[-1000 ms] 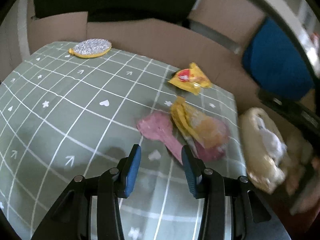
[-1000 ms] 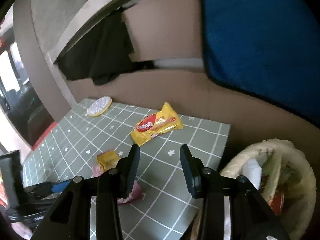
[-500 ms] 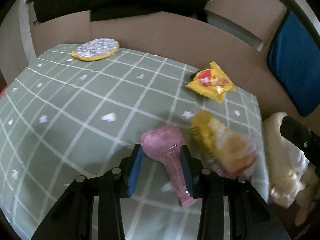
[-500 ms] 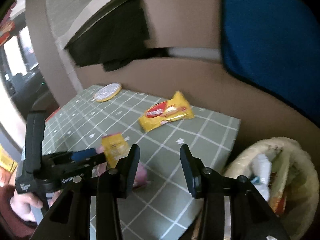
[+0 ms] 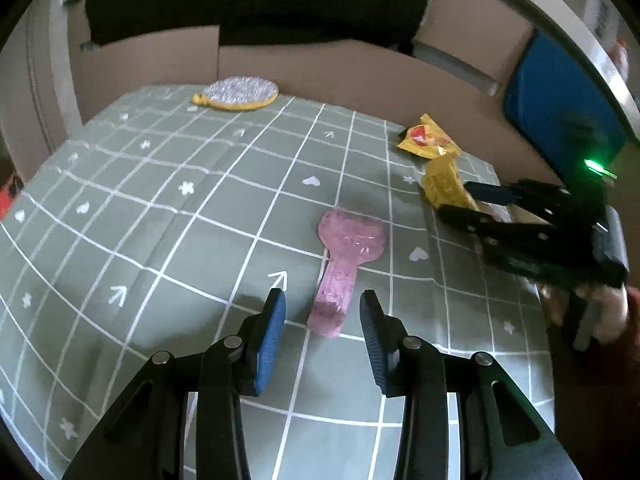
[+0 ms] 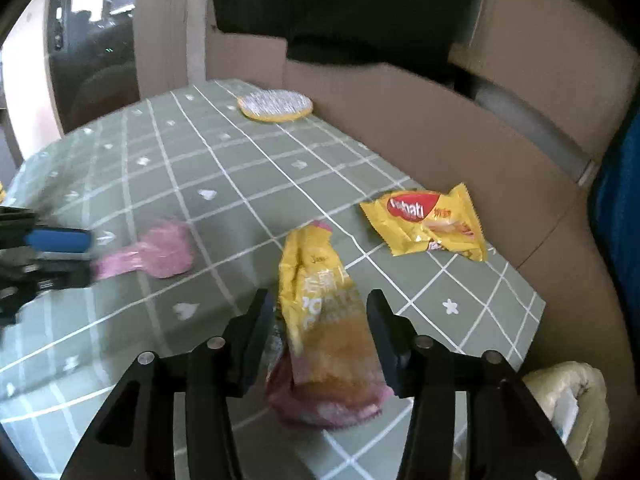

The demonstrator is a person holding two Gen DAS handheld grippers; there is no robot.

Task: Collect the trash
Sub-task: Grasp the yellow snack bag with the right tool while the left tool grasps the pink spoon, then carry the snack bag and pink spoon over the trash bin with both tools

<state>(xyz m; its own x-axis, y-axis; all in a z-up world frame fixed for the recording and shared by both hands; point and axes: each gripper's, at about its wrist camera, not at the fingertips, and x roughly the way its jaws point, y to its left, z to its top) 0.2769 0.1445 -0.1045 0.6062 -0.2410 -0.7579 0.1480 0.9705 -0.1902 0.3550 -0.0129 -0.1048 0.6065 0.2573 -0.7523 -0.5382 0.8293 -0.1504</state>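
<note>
Left wrist view: the left gripper (image 5: 322, 322) hangs with its jaws apart, the narrow end of the pink wrapper (image 5: 346, 256) lying flat on the green checked tablecloth (image 5: 160, 200) between the fingertips, so I judge a grab is being lined up. Right wrist view: the right gripper (image 6: 320, 320) is spread wide around the yellow snack packet (image 6: 320, 312), not pinching; next it should close, then carry to the trash bag (image 6: 568, 408) at the table's edge.

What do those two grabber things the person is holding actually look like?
Both are black, angular linkage frames with silver pivot pins. The left gripper has flat fingers faced with ribbed blue pads. The right gripper looks alike; seen from the left camera, a small green light glows on its body. No cables or markings are visible.
</note>
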